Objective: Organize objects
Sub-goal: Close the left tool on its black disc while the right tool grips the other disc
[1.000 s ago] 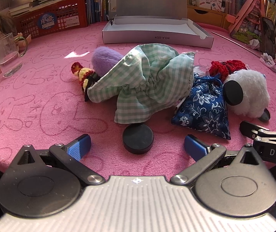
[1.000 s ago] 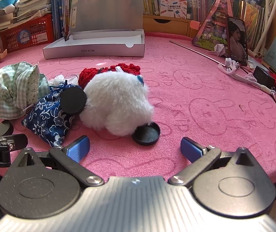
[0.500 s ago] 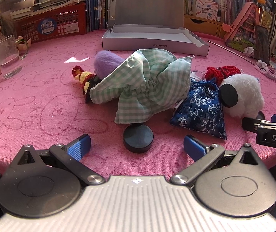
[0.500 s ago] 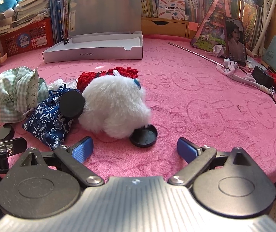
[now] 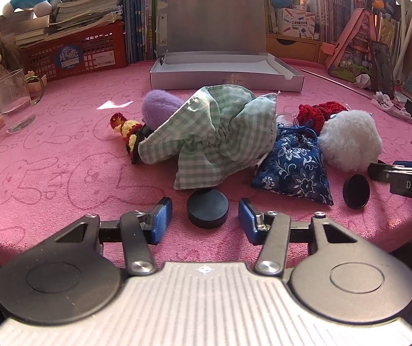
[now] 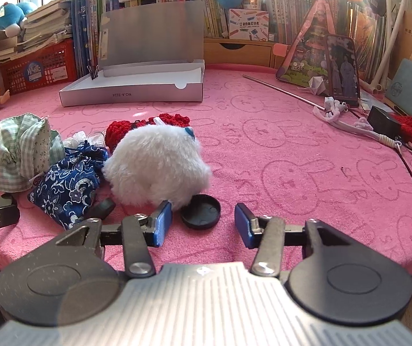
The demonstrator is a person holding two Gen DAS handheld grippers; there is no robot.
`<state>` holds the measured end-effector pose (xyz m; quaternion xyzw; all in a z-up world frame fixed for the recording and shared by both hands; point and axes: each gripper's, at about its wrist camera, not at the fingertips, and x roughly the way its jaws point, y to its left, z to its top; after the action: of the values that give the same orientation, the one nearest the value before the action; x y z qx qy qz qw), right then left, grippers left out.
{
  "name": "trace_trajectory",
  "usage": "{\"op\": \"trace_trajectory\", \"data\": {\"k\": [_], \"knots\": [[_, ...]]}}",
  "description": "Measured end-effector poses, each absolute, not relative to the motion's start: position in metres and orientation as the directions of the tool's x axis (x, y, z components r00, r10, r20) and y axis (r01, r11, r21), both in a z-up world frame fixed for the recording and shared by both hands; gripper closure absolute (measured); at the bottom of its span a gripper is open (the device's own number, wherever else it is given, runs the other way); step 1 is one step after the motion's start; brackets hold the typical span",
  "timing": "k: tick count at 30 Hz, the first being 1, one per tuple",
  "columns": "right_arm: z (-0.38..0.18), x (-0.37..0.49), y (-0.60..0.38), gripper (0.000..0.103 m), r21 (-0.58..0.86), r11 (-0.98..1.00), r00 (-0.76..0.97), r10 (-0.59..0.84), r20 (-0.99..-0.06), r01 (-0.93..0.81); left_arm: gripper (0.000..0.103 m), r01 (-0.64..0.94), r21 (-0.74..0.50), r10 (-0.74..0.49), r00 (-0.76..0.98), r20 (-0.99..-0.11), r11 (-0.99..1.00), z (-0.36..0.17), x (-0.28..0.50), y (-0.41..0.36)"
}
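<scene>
Pink tablecloth [image 5: 47,173], open grey box [image 5: 226,79], pouches [image 5: 292,170]

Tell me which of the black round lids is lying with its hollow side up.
The lid in front of the white fluffy toy: its raised rim and hollow show. The puck-like one by the checked cloth bag shows a solid flat top.

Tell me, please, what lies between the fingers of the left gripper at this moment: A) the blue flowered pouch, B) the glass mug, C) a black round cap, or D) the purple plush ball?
C: in the left wrist view the black round cap lies on the pink cloth between the blue fingers of the left gripper, whose jaws have just been closing, with gaps still showing on both sides.
</scene>
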<state>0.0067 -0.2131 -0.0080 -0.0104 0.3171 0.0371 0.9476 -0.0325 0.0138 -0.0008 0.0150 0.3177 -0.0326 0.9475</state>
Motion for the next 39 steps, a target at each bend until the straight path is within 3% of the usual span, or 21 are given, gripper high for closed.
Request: {"op": "trace_trajectory", "data": {"k": [4,11,13,16,18,21,33,39], "knots": [[-0.01,0.006,-0.213,0.067,0.004,0.997,0.796,0.062,-0.603,-0.074,0.046,0.067,0.014,-0.045,0.797,-0.602,0.998,-0.002,-0.033,0.016],[-0.01,0.006,-0.216,0.066,0.004,0.998,0.799,0.059,-0.599,-0.07,0.046,0.063,0.009,-0.045,0.795,-0.605,0.998,-0.004,-0.031,0.017],[-0.011,0.009,-0.216,0.059,0.004,0.998,0.798,0.057,-0.601,-0.068,0.047,0.069,0.003,-0.053,0.795,-0.604,0.998,-0.003,-0.03,0.018],[-0.012,0.011,-0.216,0.05,-0.008,0.998,0.8,0.051,-0.597,-0.069,0.064,0.082,-0.014,-0.074,0.797,-0.599,0.997,-0.001,-0.031,0.018],[-0.013,0.012,-0.217,0.051,-0.006,0.997,0.803,0.053,-0.594,-0.071,0.066,0.094,-0.027,-0.092,0.796,-0.598,0.995,0.0,-0.031,0.018],[-0.012,0.011,-0.216,0.067,-0.001,0.997,0.801,0.057,-0.596,-0.072,0.066,0.109,-0.021,-0.101,0.803,-0.587,0.994,0.002,-0.034,0.015],[0.016,-0.006,-0.22,0.067,0.031,0.997,0.833,0.07,-0.549,-0.064,0.066,0.145,-0.056,-0.151,0.815,-0.559,0.988,0.014,-0.042,0.011],[0.037,-0.003,-0.22,0.067,0.037,0.996,0.86,0.085,-0.502,-0.077,0.066,0.194,-0.041,-0.189,0.85,-0.492,0.98,0.039,-0.042,0.007]]}}
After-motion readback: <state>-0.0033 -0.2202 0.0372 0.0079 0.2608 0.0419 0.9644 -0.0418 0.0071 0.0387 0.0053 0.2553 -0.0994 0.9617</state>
